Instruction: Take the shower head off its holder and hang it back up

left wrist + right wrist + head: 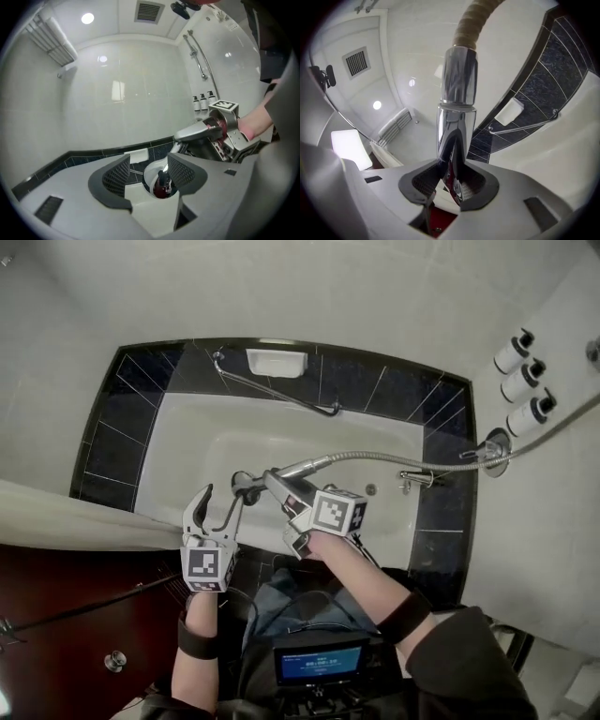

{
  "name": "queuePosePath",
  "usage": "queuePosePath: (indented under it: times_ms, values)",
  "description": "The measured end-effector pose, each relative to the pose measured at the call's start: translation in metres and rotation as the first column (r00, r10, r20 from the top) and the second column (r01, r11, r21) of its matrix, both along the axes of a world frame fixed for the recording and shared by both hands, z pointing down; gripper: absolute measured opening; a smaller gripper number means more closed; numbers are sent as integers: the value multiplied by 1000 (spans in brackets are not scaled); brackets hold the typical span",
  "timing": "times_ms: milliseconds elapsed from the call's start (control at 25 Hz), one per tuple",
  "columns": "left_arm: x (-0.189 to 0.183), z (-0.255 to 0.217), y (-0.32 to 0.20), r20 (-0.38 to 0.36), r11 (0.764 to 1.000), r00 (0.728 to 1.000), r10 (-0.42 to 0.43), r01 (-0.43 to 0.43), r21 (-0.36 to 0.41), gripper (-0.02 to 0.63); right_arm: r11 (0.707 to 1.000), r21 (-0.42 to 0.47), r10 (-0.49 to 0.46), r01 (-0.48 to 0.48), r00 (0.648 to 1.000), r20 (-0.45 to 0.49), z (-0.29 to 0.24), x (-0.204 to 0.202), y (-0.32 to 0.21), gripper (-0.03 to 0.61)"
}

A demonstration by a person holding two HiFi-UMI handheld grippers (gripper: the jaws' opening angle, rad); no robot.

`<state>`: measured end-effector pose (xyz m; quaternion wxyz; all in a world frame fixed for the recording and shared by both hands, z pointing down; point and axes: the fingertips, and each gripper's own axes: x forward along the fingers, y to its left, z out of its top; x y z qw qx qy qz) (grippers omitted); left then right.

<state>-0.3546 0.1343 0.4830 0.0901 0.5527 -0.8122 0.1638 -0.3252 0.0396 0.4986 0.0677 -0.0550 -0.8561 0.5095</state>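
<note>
My right gripper [281, 486] is shut on the chrome handle of the shower head [298, 468], held out over the bathtub. The metal hose [394, 457] runs from the handle to the wall fitting [492, 451]. In the right gripper view the handle [457, 122] stands upright between the pads, with my right gripper [449, 183] clamped on its lower end and the hose [476, 18] leaving at the top. My left gripper [220, 501] is open just left of the head's end. In the left gripper view the shower head [194, 132] lies to the right of my left gripper [149, 173], untouched by the pads.
The white bathtub [187, 442] with its dark tiled surround lies below. A grab bar [272, 390] and a white dish [277, 362] are at its far side. Three bottles [525, 381] hang on the right wall above the tap [417, 477]. A chrome slide bar [199, 56] is on the wall.
</note>
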Motion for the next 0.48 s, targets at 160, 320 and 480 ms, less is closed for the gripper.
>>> queuePosePath:
  times_ms: [160,320,480]
  values:
    - [7,-27,-7,143,998,989,29,-22,-53,380,998,-59,-11,14,999,46,-42,-11,6,133]
    - [5,-41,-15,343,992,937,74,-32,-125,453,995,-93,-15,21,997,70,-75,-23,9,133]
    - [5,-56,-36,542,972,831,125,6,-234,451,998,-63,-22,26,998,65,-104,-27,6,133]
